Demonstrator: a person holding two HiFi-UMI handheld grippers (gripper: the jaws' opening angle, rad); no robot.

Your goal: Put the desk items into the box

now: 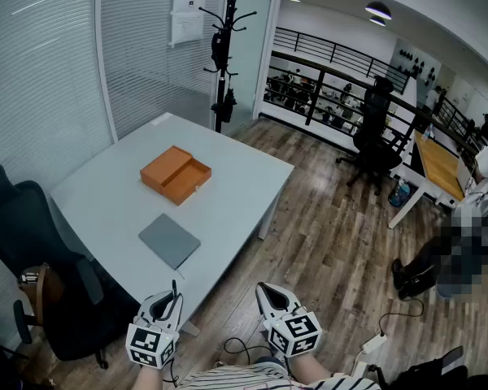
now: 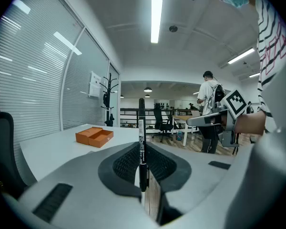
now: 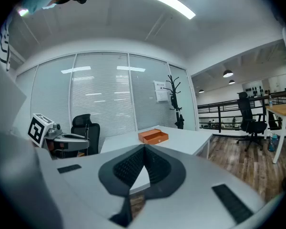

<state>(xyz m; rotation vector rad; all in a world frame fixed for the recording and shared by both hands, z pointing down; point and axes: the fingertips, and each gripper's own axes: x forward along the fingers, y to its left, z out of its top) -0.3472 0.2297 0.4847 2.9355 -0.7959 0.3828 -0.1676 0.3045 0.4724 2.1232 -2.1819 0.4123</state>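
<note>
A white table (image 1: 228,165) is seen from above. An orange box (image 1: 176,174) is set near the middle of the table. It is open, with its 2 halves side by side. A flat gray pad (image 1: 169,240) is also laid on the table, nearer the person and apart from the box.

The left gripper (image 1: 172,301) is held low, by the near corner of the table. A black pen (image 2: 142,147) is pinched between its fingers (image 2: 121,163). The pen is held upright, and its top end sticks out past the fingertips. A white label is seen on the side of the pen.

The right gripper (image 1: 266,293) is held just beside the left one, over the wood floor (image 1: 333,242). Its fingers (image 3: 128,168) are pressed together, and nothing is held between them.

Both grippers are pointed toward the table and are well apart from the box. In both gripper views the box is seen far ahead on the table top.

A black chair (image 1: 20,226) is placed at the left side of the table. A black coat stand (image 1: 225,55) is seen behind the far corner. Another person (image 2: 209,99) is seen standing far off in the left gripper view.
</note>
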